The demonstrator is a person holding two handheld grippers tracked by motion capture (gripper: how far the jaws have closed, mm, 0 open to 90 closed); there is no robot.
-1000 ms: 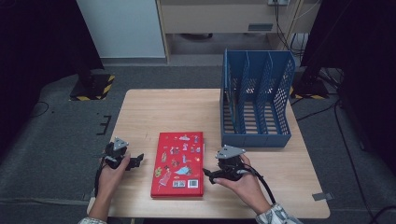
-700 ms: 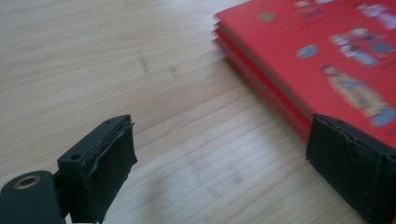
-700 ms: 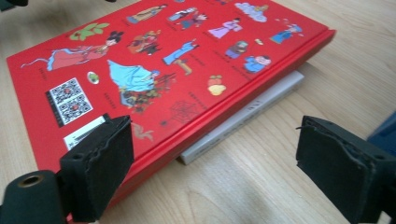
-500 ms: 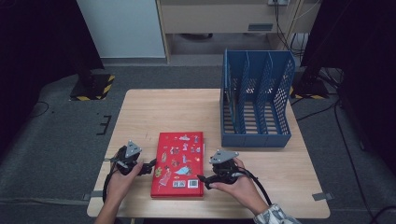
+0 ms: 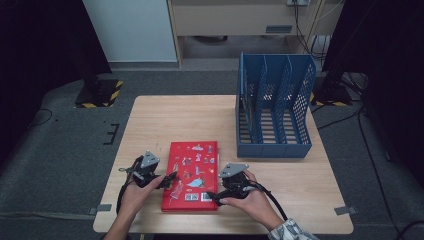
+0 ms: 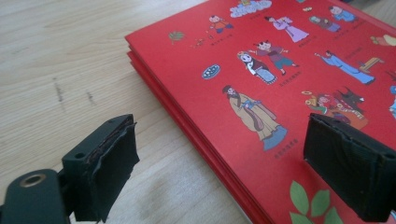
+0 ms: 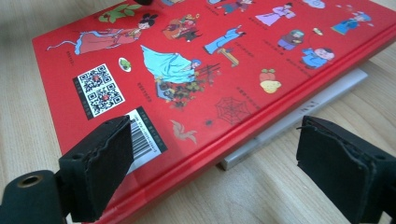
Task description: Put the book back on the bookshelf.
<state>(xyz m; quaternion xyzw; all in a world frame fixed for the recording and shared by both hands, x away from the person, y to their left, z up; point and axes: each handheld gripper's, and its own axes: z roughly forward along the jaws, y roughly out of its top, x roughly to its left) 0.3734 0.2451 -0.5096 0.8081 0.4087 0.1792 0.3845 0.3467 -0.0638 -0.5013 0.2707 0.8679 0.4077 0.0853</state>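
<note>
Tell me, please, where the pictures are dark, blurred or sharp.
High view: floor around the table dark, tabletop evenly lit. Left gripper view: red book sharp, near tongs soft. Right gripper view: cover's far top edge blurred.

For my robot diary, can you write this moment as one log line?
left claw: open, at flat red picture book | right claw: open, at book | blue plastic file rack: empty
</note>
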